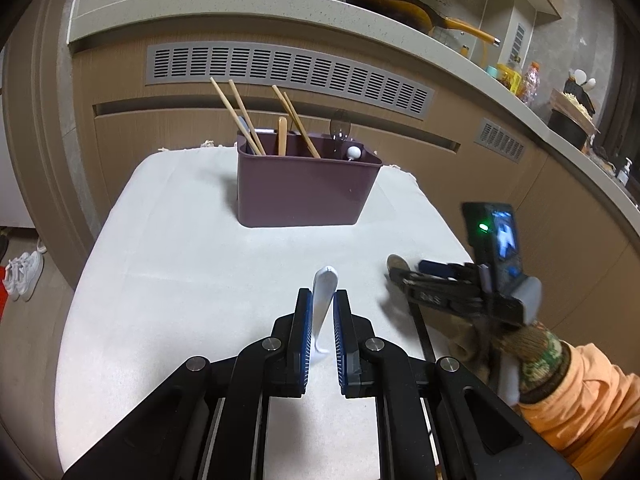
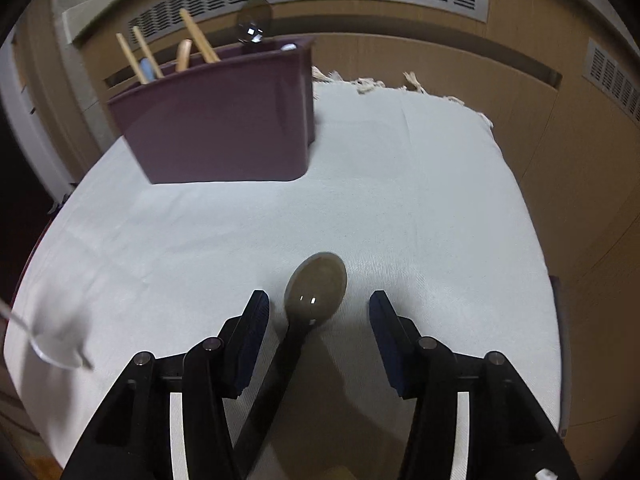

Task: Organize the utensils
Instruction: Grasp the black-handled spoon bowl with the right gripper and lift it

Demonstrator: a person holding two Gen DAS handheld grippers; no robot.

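Note:
A purple utensil holder (image 1: 304, 188) stands at the far middle of the white-clothed table (image 1: 180, 280); it holds wooden chopsticks (image 1: 240, 116), a wooden handle and a clear spoon. My left gripper (image 1: 323, 300) is shut on a white spoon (image 1: 325, 300) held above the cloth. My right gripper (image 2: 316, 304) is open, its fingers on either side of a dark translucent spoon (image 2: 314, 292) lying on the cloth. The holder (image 2: 224, 120) also shows in the right wrist view. The right gripper (image 1: 432, 284) also shows at the table's right edge in the left wrist view.
A kitchen counter (image 1: 280, 4) with a pan (image 1: 396, 4), bottles and jars runs behind the table. Cabinet fronts with vent grilles stand below it. The cloth's fringe (image 2: 384, 80) hangs at the far edge. Shoes (image 1: 24, 272) lie on the floor at left.

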